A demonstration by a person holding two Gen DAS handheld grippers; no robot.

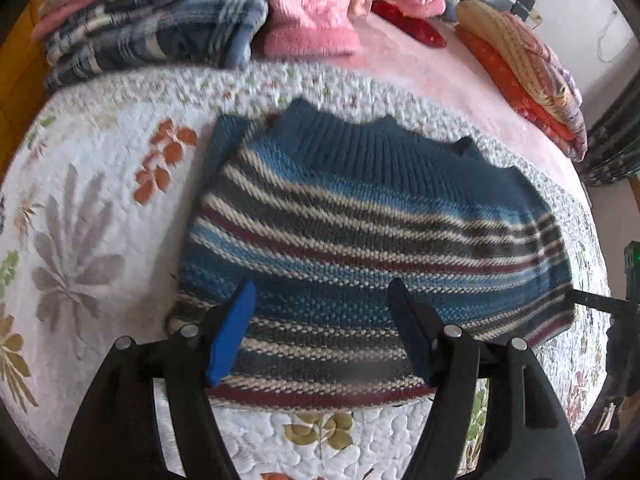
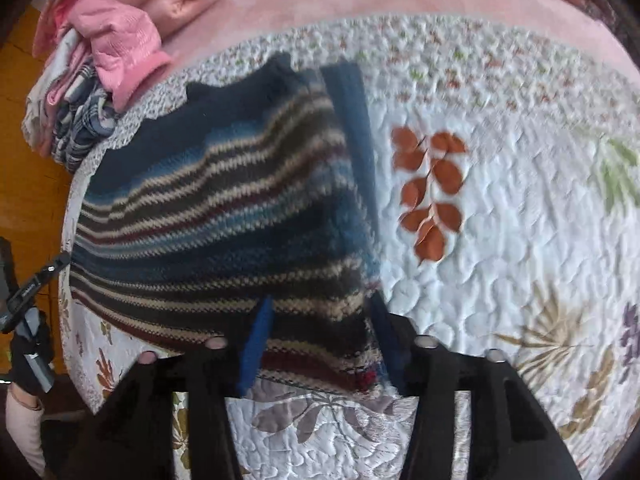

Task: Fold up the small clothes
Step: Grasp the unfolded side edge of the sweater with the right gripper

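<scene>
Striped knit sweater [image 1: 360, 232] lying flat on the quilted floral bedspread [image 1: 100, 168].

We see chunky wool in teal, cream, grey and maroon bands, with a ribbed dark-teal hem at the far edge. Our left gripper [image 1: 322, 332] hovers over its near edge, blue-padded fingers spread wide, holding nothing. Our right gripper [image 2: 320, 344] is likewise parted over the sweater's corner; whether it touches the knit, we cannot tell.
</scene>
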